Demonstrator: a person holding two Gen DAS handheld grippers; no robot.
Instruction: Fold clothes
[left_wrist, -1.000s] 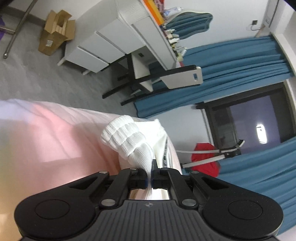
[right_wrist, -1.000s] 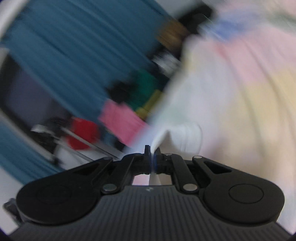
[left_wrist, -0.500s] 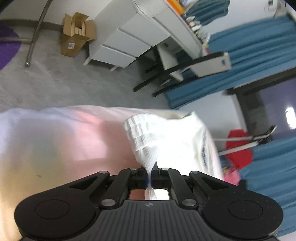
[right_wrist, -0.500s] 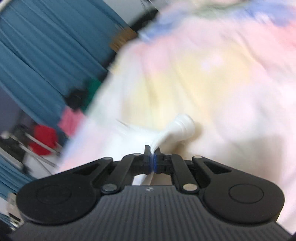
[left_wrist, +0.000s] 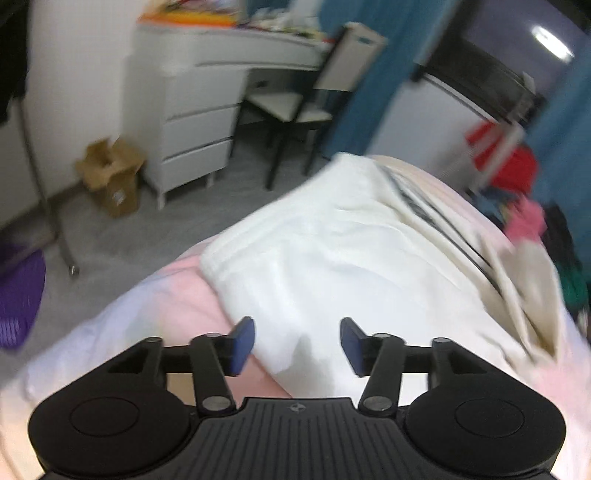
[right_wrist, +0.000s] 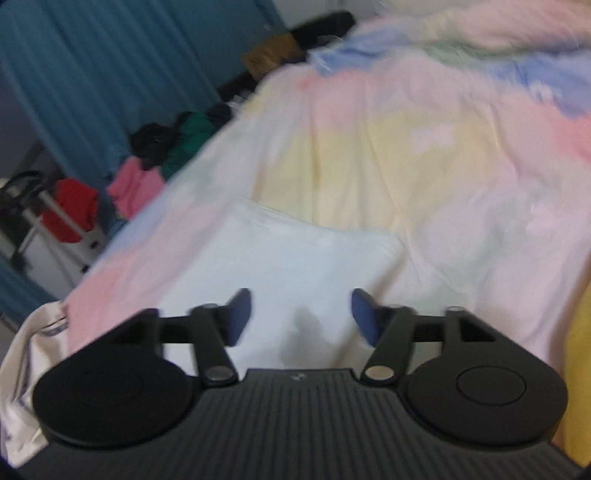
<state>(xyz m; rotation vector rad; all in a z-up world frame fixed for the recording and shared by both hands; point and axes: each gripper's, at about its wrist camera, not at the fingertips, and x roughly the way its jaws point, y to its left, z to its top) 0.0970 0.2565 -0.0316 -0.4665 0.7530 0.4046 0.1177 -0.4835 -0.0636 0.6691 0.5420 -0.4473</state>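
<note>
A bedroom in a home: a bed with pastel bedding (right_wrist: 424, 155) lies under the tool, and ahead stand a white drawer desk (left_wrist: 192, 122), a chair (left_wrist: 306, 99) and blue curtains (right_wrist: 92, 62).

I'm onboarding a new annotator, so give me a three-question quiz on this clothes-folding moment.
1. True or false: the left gripper is clamped on the white folded garment.
2. Multiple choice: the white garment lies on A) a grey floor, B) a pastel pink-and-yellow bedspread, C) a white chair.
3. Fill in: the right gripper has its jaws ____.

Key: 1 false, its jaws stand apart with the cloth lying free below; 2 B; 3 open.
</note>
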